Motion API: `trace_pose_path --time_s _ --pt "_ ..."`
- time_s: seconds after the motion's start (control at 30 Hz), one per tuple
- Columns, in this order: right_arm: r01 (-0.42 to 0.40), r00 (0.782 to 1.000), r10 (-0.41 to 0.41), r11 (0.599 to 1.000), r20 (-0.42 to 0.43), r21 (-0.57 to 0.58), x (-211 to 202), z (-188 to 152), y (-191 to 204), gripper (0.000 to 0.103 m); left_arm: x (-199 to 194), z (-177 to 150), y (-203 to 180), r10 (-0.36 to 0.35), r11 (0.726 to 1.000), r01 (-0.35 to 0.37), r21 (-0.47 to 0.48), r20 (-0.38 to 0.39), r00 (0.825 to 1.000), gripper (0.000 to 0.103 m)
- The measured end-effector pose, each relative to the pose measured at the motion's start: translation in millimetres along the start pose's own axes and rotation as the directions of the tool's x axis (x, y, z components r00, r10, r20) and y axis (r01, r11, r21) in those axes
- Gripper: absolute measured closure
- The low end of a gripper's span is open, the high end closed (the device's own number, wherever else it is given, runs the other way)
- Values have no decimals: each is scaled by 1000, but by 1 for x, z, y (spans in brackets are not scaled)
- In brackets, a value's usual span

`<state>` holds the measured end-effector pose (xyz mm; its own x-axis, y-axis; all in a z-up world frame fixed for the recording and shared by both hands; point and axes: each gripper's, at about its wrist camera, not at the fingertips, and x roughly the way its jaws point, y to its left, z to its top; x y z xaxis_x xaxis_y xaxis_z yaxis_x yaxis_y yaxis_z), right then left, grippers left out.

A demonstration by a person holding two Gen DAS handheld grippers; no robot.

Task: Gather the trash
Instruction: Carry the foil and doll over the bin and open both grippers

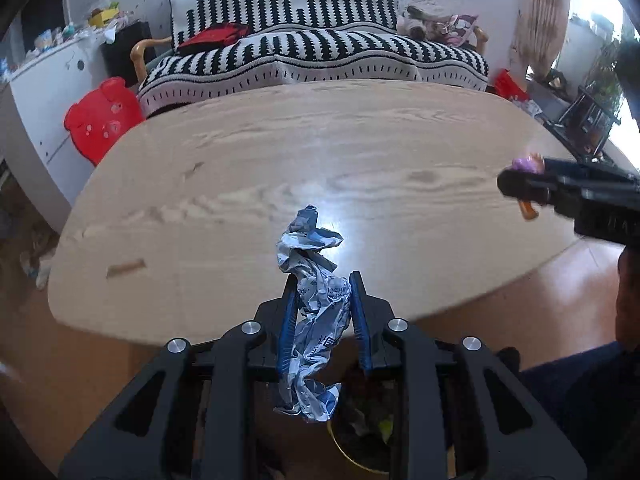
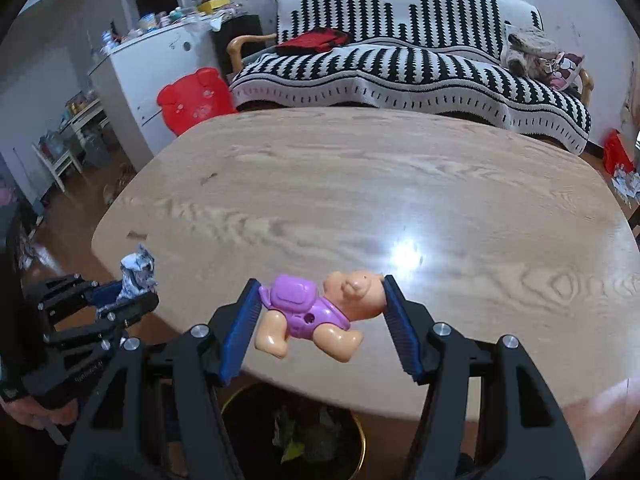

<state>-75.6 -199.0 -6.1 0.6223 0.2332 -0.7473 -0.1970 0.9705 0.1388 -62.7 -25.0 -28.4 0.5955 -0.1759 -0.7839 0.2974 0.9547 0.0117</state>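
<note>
Risk first: crumpled wrapper [image 1: 310,312] pinched only mid-length between closed left gripper [image 1: 323,280] fingers, loose ends hanging free past the bench's [image 1: 280,152] near edge; could slip and miss the gold-rimmed bin [image 2: 356,436] below. Pig toy [image 2: 316,312] clamped head-to-back across right gripper [image 2: 320,292], fingers spread wide; rounded plastic could pivot out and drop short onto the floor. Counted: one wrapper, one toy, one bin, two grippers, both loaded above the near edge.
</note>
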Motion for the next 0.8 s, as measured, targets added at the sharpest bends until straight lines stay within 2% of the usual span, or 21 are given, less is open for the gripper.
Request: trace_pose_path --time_s 0.1,0.33,0.67,0.8 --pt "-7 1000 7 1000 -14 -19 -9 -24 12 43 -6 -15 -1 -23 1000 23 -14 -10 1000 78" --pt "-13 997 10 999 -72 -34 -13 -73 31 43 -8 -38 -10 -24 999 25 34 -37 999 78" --pt "-41 982 37 999 -188 -20 -2 -110 39 43 1 -73 -17 -69 995 78 61 -139 988 78" --pt "-64 973 60 998 -223 -7 1 -119 41 43 11 -83 -23 -104 991 118 58 -203 974 78"
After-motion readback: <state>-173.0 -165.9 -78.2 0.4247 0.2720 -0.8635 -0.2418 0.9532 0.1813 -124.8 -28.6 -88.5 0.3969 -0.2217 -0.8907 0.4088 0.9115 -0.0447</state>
